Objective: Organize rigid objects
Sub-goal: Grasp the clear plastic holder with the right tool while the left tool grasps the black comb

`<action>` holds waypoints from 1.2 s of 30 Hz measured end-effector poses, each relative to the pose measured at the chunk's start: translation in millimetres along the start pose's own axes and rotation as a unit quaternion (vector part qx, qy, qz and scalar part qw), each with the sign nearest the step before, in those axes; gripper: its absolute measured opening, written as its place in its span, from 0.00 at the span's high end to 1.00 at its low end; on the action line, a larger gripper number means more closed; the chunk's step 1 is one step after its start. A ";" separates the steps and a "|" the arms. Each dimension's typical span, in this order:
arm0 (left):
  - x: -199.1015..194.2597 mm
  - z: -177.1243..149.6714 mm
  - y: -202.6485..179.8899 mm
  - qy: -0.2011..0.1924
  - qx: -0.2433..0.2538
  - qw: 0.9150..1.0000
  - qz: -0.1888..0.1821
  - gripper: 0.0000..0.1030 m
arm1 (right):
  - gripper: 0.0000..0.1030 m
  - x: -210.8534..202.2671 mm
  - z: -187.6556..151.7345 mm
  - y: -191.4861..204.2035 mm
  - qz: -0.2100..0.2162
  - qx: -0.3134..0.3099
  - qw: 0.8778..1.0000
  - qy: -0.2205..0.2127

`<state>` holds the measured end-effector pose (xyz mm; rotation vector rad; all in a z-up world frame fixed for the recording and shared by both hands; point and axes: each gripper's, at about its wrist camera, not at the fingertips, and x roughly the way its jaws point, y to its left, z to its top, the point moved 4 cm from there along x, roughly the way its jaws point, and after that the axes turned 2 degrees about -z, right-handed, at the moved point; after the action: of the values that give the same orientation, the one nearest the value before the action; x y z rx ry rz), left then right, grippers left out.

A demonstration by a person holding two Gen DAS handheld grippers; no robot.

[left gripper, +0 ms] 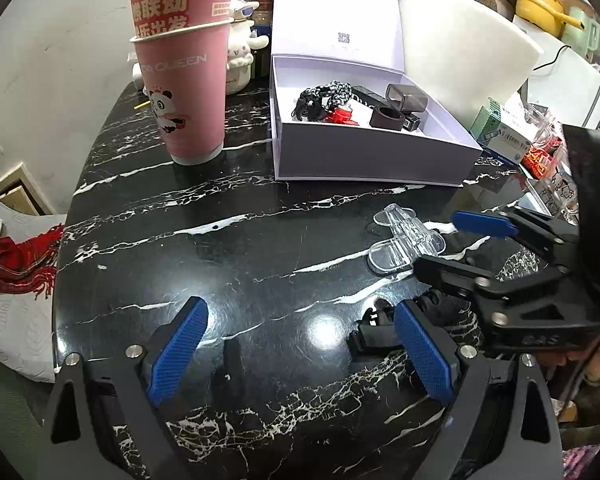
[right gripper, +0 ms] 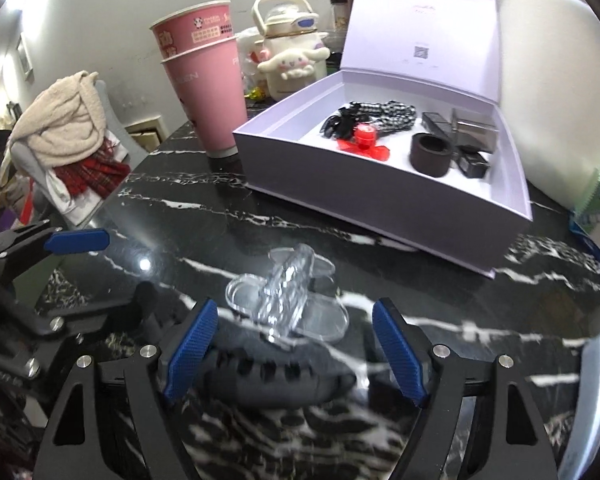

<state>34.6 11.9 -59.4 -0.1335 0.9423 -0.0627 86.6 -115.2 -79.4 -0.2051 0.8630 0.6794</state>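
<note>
Gaping right tongs [right gripper: 292, 344] straddle clear clip [right gripper: 286, 296].

Black white-veined marble tabletop [left gripper: 228, 240] lay bare ahead of the left gripper [left gripper: 300, 340]. Open white cardboard box [right gripper: 380, 200] blocked the far side, stacked pink paper cups [left gripper: 192, 92] beside it. Clear plastic clip [right gripper: 288, 300] sat just ahead of the right gripper [right gripper: 296, 344].

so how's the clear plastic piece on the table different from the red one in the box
The clear plastic piece is see-through and colourless; the red piece is bright red. The clear one lies out on the black marble table, between the right gripper's open jaws, while the red one already sits inside the white box among other items. Both look like hard plastic.
</note>
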 end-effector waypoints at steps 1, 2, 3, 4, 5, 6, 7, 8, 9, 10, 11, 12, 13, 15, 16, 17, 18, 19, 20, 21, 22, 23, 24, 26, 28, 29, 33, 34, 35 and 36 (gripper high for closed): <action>0.6 0.9 1.1 0.000 -0.001 1.000 -0.001 0.07 | 0.22 4.4 1.8 0.1 0.000 0.001 1.000 0.003; 0.6 2.0 2.0 -0.001 -0.002 1.000 0.001 0.07 | 0.22 7.1 2.7 0.1 0.000 0.001 1.000 0.006; 0.7 3.4 3.5 -0.002 -0.002 1.000 0.002 0.07 | 0.22 10.6 3.0 -0.6 0.001 0.004 1.000 0.011; 0.6 4.5 3.8 -0.003 -0.002 1.000 0.001 0.07 | 0.22 13.3 2.8 -1.1 0.004 0.005 1.000 0.015; 0.7 5.5 4.2 -0.003 -0.002 1.000 0.000 0.07 | 0.21 15.9 1.9 -1.3 0.012 0.009 1.000 0.019; 0.9 6.3 4.3 -0.004 -0.002 1.000 -0.001 0.07 | 0.22 15.4 1.8 -1.2 0.014 0.008 1.000 0.014; 1.4 7.5 4.1 -0.005 -0.001 1.000 -0.003 0.07 | 0.22 15.3 1.9 -0.9 0.015 0.005 1.000 0.012; 1.8 8.6 3.6 -0.005 0.000 1.000 -0.004 0.07 | 0.28 15.5 1.9 -0.6 0.016 0.001 1.000 0.013; 2.4 9.8 1.9 -0.005 0.004 1.000 -0.006 0.07 | 0.44 14.9 1.8 -0.3 0.009 -0.005 1.000 0.010; 2.9 10.7 0.4 -0.004 0.008 1.000 -0.006 0.07 | 0.48 14.4 1.9 -0.1 0.000 -0.013 1.000 0.009; 3.0 11.7 -1.2 -0.005 0.011 1.000 -0.005 0.07 | 0.48 14.4 2.1 0.1 0.000 -0.019 1.000 0.010; 2.9 12.6 -3.6 -0.006 0.015 1.000 -0.006 0.07 | 0.48 14.1 2.1 -0.9 0.007 -0.017 1.000 0.012; 2.6 13.5 -6.4 -0.007 0.020 1.000 -0.007 0.07 | 0.48 14.0 2.2 -2.0 0.012 -0.016 1.000 0.012; 2.0 14.5 -11.5 -0.009 0.027 1.000 -0.010 0.07 | 0.48 12.4 1.8 -7.6 0.016 -0.009 1.000 0.012; 1.9 14.9 -15.0 -0.009 0.031 0.999 -0.014 0.07 | 0.48 10.8 2.0 -12.7 0.016 -0.003 1.000 0.011; 1.9 15.3 -17.8 -0.009 0.034 0.999 -0.018 0.07 | 0.48 8.7 2.0 -15.8 0.014 0.001 1.000 0.009; 2.3 15.4 -21.7 -0.008 0.037 0.999 -0.025 0.07 | 0.48 4.6 2.5 -22.4 0.012 0.008 1.000 0.005; 3.0 15.7 -26.7 -0.006 0.042 0.999 -0.033 0.07 | 0.48 0.8 2.8 -26.8 0.010 0.014 1.000 0.001; 3.9 16.1 -31.3 -0.004 0.047 0.998 -0.042 0.07 | 0.48 -5.4 2.9 -35.7 0.005 0.024 1.000 -0.004; 4.9 16.3 -36.7 -0.002 0.052 0.997 -0.052 0.07 | 0.49 -9.0 2.9 -41.4 0.002 0.031 1.000 -0.005; 6.3 16.7 -42.7 -0.001 0.056 0.997 -0.062 0.07 | 0.60 -12.5 2.1 -46.9 0.000 0.037 0.999 -0.006; 7.7 16.9 -48.2 0.000 0.059 0.996 -0.070 0.07 | 0.71 -16.7 0.2 -53.7 -0.002 0.041 0.999 -0.004; 9.4 16.7 -53.8 0.001 0.062 0.995 -0.079 0.07 | 0.71 -19.8 -2.2 -58.2 -0.008 0.044 0.999 -0.004; 14.3 15.4 -66.5 0.008 0.077 0.992 -0.097 0.07 | 0.71 -24.9 -8.6 -66.5 -0.019 0.048 0.999 -0.004; 20.8 12.4 -77.5 0.021 0.094 0.990 -0.105 0.07 | 0.71 -25.1 -17.4 -74.3 -0.021 0.057 0.998 0.008; 23.3 11.0 -82.1 0.026 0.102 0.989 -0.109 0.07 | 0.71 -25.4 -20.9 -76.7 -0.020 0.061 0.998 0.010; 34.2 6.7 -93.6 0.047 0.132 0.985 -0.103 0.07 | 0.51 -30.6 -26.4 -81.8 -0.016 0.073 0.997 0.002; 36.9 5.2 -94.7 0.052 0.138 0.984 -0.103 0.07 | 0.45 -32.2 -25.4 -81.8 -0.014 0.076 0.997 -0.005; 40.0 3.6 -95.1 0.058 0.142 0.983 -0.102 0.07 | 0.39 -33.4 -24.5 -81.7 -0.013 0.076 0.997 -0.009; 43.6 2.1 -95.0 0.064 0.144 0.983 -0.099 0.07 | 0.39 -34.2 -22.5 -80.4 -0.011 0.074 0.997 -0.013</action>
<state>62.3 -86.9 -79.7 0.0456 1.0354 -0.3929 107.1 -203.0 -76.0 -0.0733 0.8818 0.5932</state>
